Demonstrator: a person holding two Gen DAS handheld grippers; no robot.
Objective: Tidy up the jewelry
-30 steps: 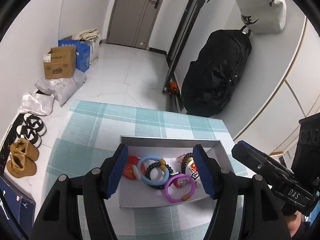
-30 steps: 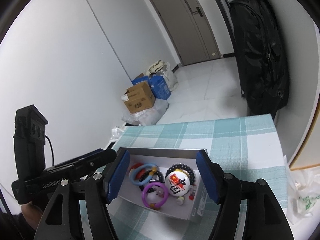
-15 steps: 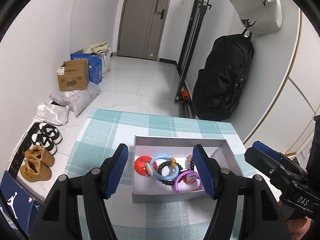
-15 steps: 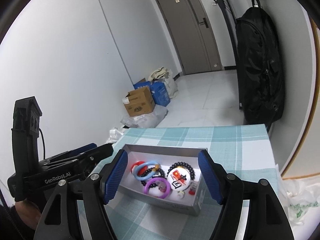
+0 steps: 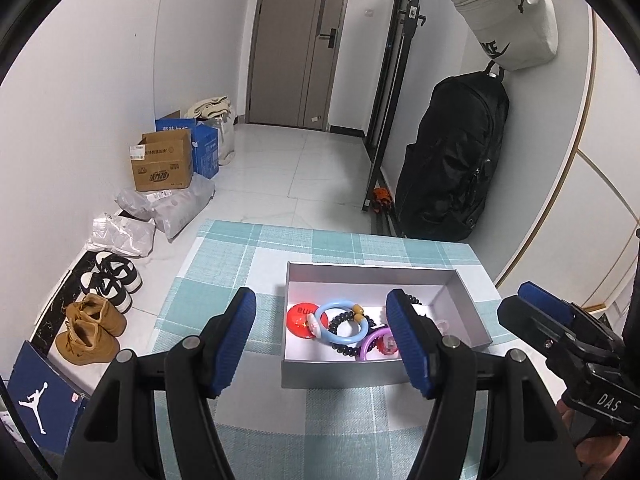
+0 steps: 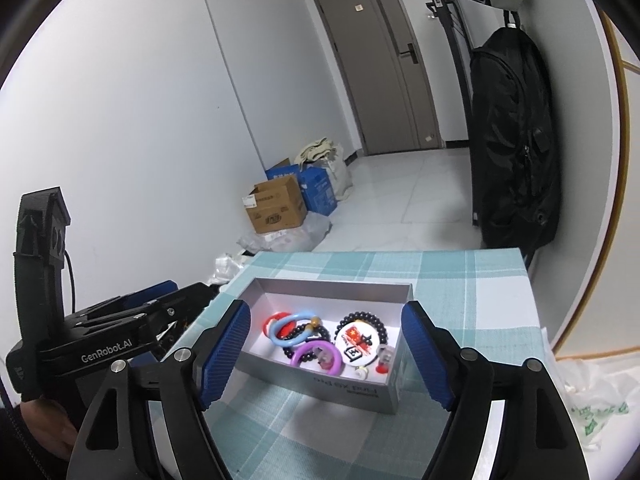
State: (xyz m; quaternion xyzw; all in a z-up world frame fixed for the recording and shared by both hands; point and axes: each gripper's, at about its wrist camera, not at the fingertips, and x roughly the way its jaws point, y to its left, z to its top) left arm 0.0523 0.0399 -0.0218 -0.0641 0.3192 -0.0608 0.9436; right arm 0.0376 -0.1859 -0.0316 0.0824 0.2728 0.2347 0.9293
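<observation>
A grey open box [image 5: 376,270] [image 6: 320,390] sits on the teal checked tablecloth [image 5: 240,252]. In it lie a light blue ring [image 5: 340,322] [image 6: 286,326], a purple ring [image 5: 370,348] [image 6: 310,352], black bead bracelets [image 5: 344,346] [image 6: 380,324], a red round badge [image 5: 298,318] and a white badge with red print [image 6: 356,342]. My left gripper [image 5: 326,336] is open and empty, held above the box's near left part. My right gripper [image 6: 326,352] is open and empty, held above the box's near side. The right gripper [image 5: 560,328] shows at the right of the left wrist view.
The table's far edge drops to a white tiled floor. A black backpack [image 5: 448,160] hangs at the right wall. Cardboard boxes [image 5: 162,166], bags and shoes [image 5: 90,328] line the left wall. A plastic bag [image 6: 588,396] lies right of the table.
Both grippers have drawn back and risen from the box, so it looks smaller and farther. Both stay open and empty. The jewelry has not moved.
</observation>
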